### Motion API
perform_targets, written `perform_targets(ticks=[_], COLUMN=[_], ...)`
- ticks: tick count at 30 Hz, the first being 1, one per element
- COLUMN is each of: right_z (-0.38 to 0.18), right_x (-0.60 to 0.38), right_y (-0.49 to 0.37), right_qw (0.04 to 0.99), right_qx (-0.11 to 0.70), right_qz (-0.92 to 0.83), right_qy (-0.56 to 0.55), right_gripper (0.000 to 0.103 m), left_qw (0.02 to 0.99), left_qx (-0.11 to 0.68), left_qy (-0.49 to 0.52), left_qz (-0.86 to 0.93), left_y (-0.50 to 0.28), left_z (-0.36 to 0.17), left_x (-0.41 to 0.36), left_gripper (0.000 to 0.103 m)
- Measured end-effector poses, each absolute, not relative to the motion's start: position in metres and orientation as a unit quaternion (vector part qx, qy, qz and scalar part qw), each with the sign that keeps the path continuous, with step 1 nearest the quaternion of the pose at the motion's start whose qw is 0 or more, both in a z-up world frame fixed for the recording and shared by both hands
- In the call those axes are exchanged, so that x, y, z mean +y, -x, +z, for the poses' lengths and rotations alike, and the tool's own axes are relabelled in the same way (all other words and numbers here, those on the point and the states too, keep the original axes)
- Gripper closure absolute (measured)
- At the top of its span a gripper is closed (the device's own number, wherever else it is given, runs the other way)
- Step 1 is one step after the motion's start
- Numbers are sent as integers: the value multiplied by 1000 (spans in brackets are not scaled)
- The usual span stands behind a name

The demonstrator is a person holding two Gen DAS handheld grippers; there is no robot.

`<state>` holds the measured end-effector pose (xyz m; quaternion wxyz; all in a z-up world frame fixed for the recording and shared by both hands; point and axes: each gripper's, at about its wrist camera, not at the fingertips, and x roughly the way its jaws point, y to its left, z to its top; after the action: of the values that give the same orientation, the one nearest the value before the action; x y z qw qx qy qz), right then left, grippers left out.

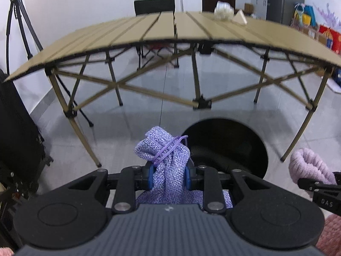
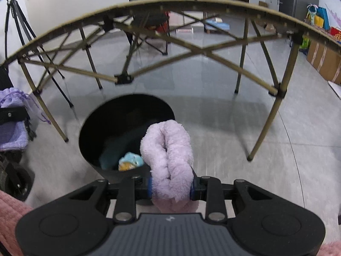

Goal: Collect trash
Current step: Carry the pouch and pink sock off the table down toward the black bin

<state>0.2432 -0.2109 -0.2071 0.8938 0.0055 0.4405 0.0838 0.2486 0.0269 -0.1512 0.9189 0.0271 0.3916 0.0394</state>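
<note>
Trash is hanging from both grippers near the black bin (image 2: 127,132): the left gripper (image 1: 169,178) is pinching a purple mesh pouch (image 1: 165,155) just beside the rim, the right gripper (image 2: 171,186) is clamping a fluffy pink cloth (image 2: 170,160) over it. Inside the bin, a blue-and-yellow wrapper (image 2: 130,161) is lying.

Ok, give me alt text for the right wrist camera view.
The right gripper clamps a fluffy pink cloth just above a black bin holding a blue-and-yellow item. Beyond stands a folding table.
</note>
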Motion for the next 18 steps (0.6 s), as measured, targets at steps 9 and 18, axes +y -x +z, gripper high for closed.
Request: perform_targets(ticks=[9, 18], right_z=[-230, -248], right_x=[-215, -221], right_y=[-250, -263], right_qw=[878, 863], right_qx=[473, 501], right_qz=[68, 59], right_qy=[-5, -13], right_gripper=[75, 75], left_qw=[893, 875], left_qx=[447, 482], left_qy=[-27, -14], left_qz=[45, 49], left_y=[-268, -285], left_z=[-173, -186], left_x=[28, 31], left_gripper=[77, 77])
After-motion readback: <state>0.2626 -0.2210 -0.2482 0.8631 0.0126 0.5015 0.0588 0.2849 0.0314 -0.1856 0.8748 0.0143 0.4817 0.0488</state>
